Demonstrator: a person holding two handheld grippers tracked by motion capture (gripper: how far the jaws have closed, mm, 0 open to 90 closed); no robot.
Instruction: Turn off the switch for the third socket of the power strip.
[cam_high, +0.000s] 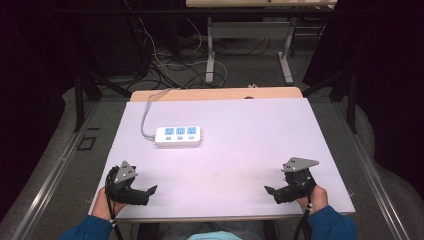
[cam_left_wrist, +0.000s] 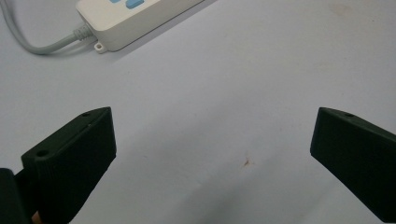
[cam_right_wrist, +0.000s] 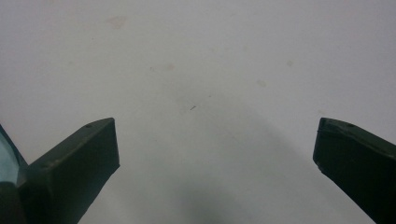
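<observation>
- Power strip (cam_left_wrist: 135, 18): cut by the left gripper view's top edge.
- Its cord (cam_high: 146, 112) runs past the table's (cam_high: 240, 165) far edge, end hidden.

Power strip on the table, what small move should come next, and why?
Probably ease the left gripper forward toward the power strip. Its jaws stand wide open with nothing between them, and the strip lies closer to it than to the right gripper.

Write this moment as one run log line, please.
left gripper: open, empty, table near edge | right gripper: open, empty | power strip: untouched, far left of table
</observation>
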